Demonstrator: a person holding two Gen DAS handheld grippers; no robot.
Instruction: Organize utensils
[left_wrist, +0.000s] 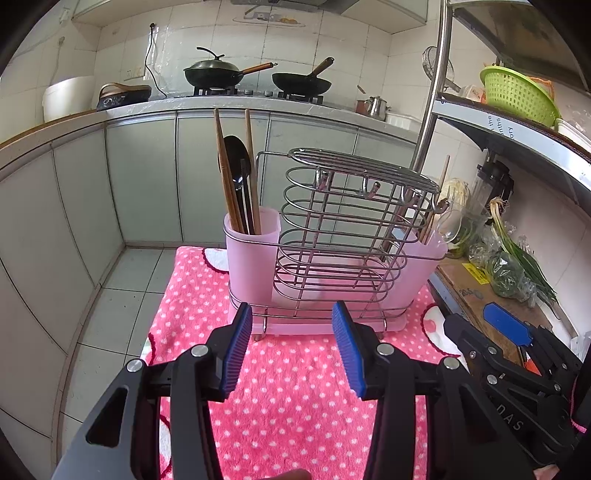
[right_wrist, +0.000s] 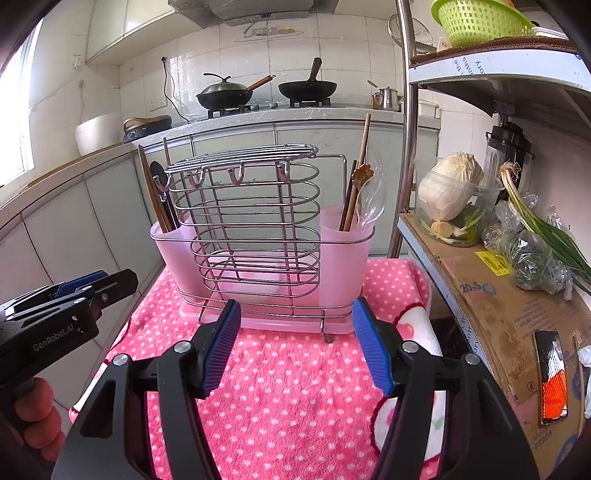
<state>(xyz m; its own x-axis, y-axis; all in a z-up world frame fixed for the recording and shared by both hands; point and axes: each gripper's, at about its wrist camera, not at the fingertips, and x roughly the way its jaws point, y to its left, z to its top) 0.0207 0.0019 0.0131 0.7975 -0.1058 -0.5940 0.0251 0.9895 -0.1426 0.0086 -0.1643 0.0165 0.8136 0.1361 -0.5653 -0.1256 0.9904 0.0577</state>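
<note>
Hovering w/ both jaws wide open & empty: left gripper (left_wrist: 291, 347), right gripper (right_wrist: 295, 343). Utensils sit in the rack's (right_wrist: 255, 221) pink cups, mid-frame: chopsticks (left_wrist: 229, 173) left, spoon (right_wrist: 373, 199) right. Grabbing a tall stick could probably tip the rack on that soft towel (right_wrist: 288, 387).

Shiny chrome-wire utensil rack (right_wrist: 255, 221), smooth and glossy, stands near the far edge of a fluffy pink polka-dot cloth towel (right_wrist: 288, 398). Its translucent pink plastic cups (right_wrist: 341, 258) look matt, frosted. Brown wooden chopsticks (left_wrist: 225, 177): dull finish. Black plastic spoon (left_wrist: 238, 158): glossy.
</note>
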